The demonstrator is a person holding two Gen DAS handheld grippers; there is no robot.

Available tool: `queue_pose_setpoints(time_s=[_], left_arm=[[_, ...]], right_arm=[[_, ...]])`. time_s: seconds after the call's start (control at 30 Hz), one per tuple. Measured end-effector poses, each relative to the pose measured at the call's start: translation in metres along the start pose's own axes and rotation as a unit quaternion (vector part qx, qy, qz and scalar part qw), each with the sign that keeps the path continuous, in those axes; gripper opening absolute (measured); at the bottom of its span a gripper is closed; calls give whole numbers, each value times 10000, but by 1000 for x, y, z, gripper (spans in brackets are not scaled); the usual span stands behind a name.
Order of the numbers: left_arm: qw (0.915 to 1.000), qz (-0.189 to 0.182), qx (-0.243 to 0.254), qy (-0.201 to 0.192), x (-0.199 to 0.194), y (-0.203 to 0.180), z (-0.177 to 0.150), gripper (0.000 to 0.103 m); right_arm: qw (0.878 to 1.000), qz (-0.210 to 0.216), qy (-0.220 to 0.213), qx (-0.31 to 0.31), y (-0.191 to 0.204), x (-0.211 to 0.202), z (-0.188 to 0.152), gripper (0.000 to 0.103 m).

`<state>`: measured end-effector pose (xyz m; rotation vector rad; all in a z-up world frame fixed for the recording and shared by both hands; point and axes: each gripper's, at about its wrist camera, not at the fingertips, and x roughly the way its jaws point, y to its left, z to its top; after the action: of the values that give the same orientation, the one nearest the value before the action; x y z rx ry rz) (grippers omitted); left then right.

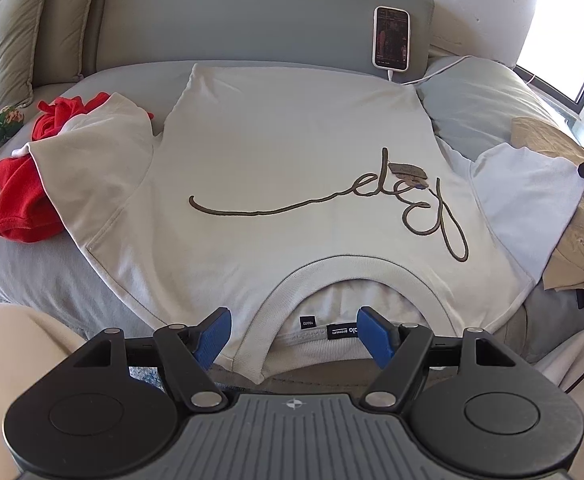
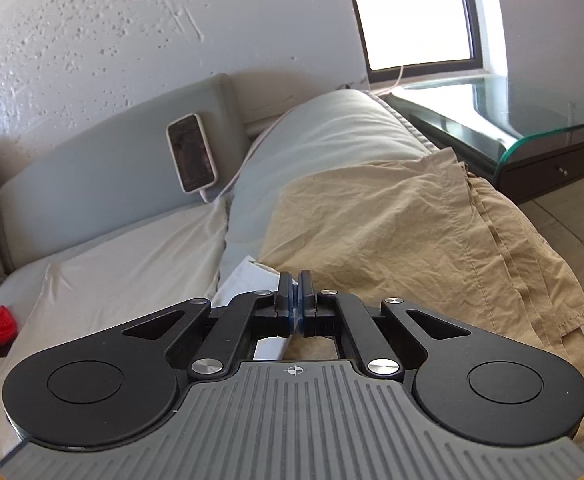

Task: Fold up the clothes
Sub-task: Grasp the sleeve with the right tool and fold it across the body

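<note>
Left hand-held gripper (image 1: pixel 294 336) spread wide over the white T-shirt (image 1: pixel 292 152) collar; right hand-held gripper (image 2: pixel 294 300) pressed together, empty

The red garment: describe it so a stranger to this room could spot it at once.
Start at the grey bed, where a white T-shirt with looping brown script lies spread flat. Follow that shirt's sleeve toward the pillows on the far side from the window. The red garment lies crumpled there, partly under the sleeve, the only bright red cloth among pale and tan fabrics.
</note>
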<state>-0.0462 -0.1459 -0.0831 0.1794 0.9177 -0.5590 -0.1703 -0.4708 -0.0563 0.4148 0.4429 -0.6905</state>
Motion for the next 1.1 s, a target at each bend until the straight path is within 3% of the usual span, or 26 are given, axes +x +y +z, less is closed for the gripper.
queue_pose_setpoints(time_s=[0.2,0.37,0.53,0.67,0.77,0.8,0.83,0.97,1.1], left_arm=[[9999,6,-123,-31,-3,7,-1,71],[9998,41,-209,-52,-4,14,-2,71],[9997,85,-231,-28,-3,18,-4,71],[9997,109,-237,-8,-2,21,-6,71],[9995,132,-274,-12,-2,24,-5,71],[9995,137,-297,-5,-1,24,-5,71],[9994,137,-325,3,0,25,-5,71],[9992,108,-376,45,4,24,-3,71],[9990,114,-438,16,4,27,0,71]], right_arm=[[9977,322,-127,-581,45,-11,3,2],[9901,807,48,-1144,92,-18,-19,2],[9732,1146,505,-1931,131,-9,-61,2],[9525,1459,1015,-2472,149,1,-87,2],[9411,1669,1261,-2656,154,-1,-96,14],[9423,1710,1228,-2604,152,-6,-94,29],[9465,1741,1120,-2477,147,-12,-89,37],[9681,1491,973,-1762,122,-16,-58,40],[9840,969,1207,-879,94,20,-44,41]])
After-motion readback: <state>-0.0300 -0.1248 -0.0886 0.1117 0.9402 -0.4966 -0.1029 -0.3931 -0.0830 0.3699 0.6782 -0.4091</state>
